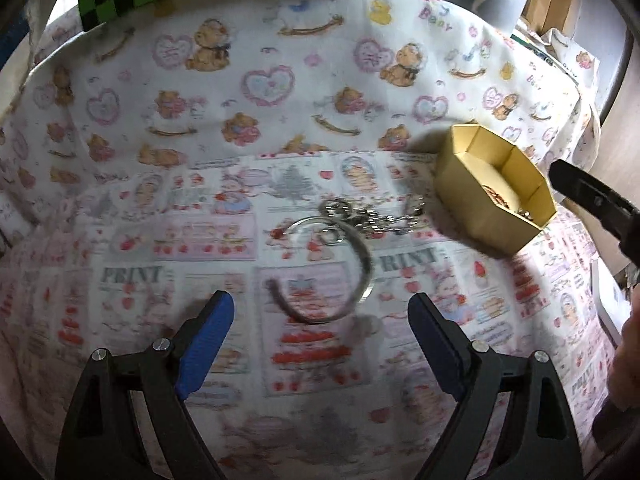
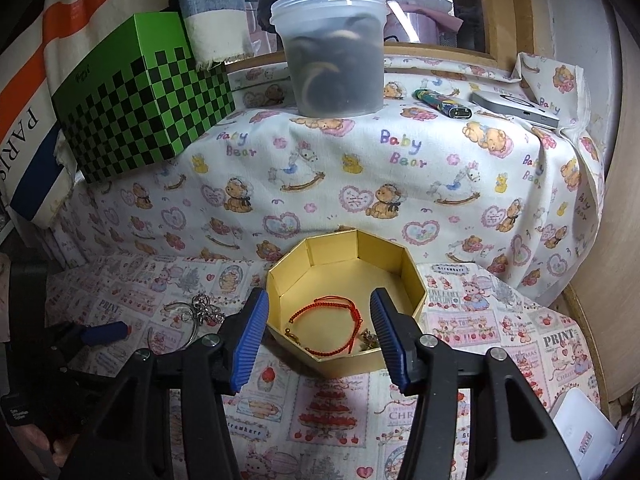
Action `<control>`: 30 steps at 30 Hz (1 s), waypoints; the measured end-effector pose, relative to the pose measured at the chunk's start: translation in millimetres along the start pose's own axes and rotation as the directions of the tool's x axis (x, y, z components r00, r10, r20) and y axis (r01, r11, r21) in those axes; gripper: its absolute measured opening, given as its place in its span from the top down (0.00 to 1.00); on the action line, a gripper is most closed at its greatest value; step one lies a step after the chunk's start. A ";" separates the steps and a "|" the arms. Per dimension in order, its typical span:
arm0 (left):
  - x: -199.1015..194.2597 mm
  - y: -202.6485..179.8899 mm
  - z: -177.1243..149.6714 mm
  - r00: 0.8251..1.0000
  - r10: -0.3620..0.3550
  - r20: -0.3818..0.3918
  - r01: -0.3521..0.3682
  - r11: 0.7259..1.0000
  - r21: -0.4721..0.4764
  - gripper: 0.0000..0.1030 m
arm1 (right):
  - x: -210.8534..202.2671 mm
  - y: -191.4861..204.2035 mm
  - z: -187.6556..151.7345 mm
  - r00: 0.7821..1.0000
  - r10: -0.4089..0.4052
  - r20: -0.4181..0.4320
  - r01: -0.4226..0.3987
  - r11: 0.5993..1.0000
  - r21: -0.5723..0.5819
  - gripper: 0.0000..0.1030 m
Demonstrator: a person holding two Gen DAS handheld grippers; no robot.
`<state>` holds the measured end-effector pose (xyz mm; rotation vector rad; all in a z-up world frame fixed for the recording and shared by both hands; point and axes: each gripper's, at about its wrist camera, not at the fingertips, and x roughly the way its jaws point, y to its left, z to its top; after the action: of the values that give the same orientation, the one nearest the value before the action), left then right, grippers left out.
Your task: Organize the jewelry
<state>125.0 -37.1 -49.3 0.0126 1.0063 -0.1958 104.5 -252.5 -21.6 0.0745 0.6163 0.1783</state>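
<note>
Both claws released above the bench; jewelry split between box and cloth.

The left claw (image 1: pixel 320 328) was spread wide and empty, levelled low over the silver bangle (image 1: pixel 328 268) and chain (image 1: pixel 376 216) lying on the printed cloth (image 1: pixel 120 240). The right claw (image 2: pixel 320 344) was also spread and empty, straddling the near rim of the gold octagonal box (image 2: pixel 340 248), which held a red cord bracelet (image 2: pixel 332 316).

Left wrist view is motion-blurred: bangle (image 1: pixel 332 276) and chain (image 1: pixel 376 216) are smeared, links unreadable. Gold box (image 1: pixel 496 192) contents are mostly hidden behind its near wall there. Right wrist view: small charm (image 2: pixel 368 338) beside the red bracelet (image 2: pixel 332 320) is too small to identify, possibly an earring. Tub (image 2: pixel 332 52) contents murky.
</note>
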 end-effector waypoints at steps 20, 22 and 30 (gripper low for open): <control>5.9 39.1 10.1 0.903 0.424 0.076 -0.413 0.902 -0.127 0.21 | -1.9 -4.6 0.8 1.000 -0.006 0.000 0.006 1.000 0.013 0.46; 1.5 52.3 12.1 0.919 0.383 0.091 -0.364 0.915 -0.176 0.26 | -2.0 -5.0 1.1 1.000 -0.007 0.000 0.007 1.000 0.015 0.46; -17.3 37.3 19.5 0.982 0.038 0.183 -0.006 0.985 -0.172 0.27 | 0.0 -7.6 1.3 1.000 -0.011 -0.007 0.011 0.999 0.030 0.46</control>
<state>138.7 0.3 -27.3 -0.1479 0.8334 -0.0877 106.3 -260.0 -21.5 0.0996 0.6265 0.1589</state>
